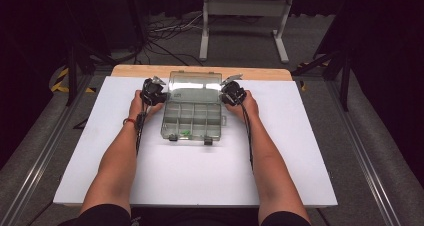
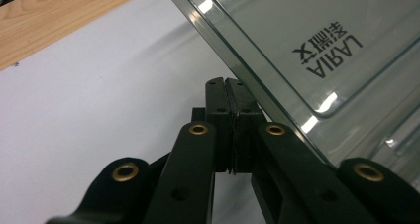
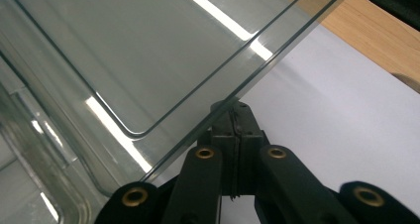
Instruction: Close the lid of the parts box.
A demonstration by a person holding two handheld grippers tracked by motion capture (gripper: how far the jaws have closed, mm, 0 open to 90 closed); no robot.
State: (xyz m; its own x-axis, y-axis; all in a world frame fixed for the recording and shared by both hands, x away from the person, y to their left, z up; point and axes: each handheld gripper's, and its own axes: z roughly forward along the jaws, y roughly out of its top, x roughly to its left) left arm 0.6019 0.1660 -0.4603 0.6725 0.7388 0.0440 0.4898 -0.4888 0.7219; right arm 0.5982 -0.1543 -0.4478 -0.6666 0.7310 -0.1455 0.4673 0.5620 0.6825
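High view: we see clear plastic organizer box (image 1: 192,120) mid-table on white sheet (image 1: 280,161), lid (image 1: 195,81) raised, compartments exposed, small green item (image 1: 185,132) in front cell. Left gripper (image 1: 153,92) at lid's left edge, right gripper (image 1: 233,92) at lid's right edge. Gripper views: we note left gripper (image 2: 232,96) jaws pressed together beside lid rim (image 2: 237,65); right gripper (image 3: 234,116) jaws likewise together, tips partly under lid edge (image 3: 267,60); nothing visibly clamped. Wooden tabletop strip (image 1: 200,71) beyond sheet.
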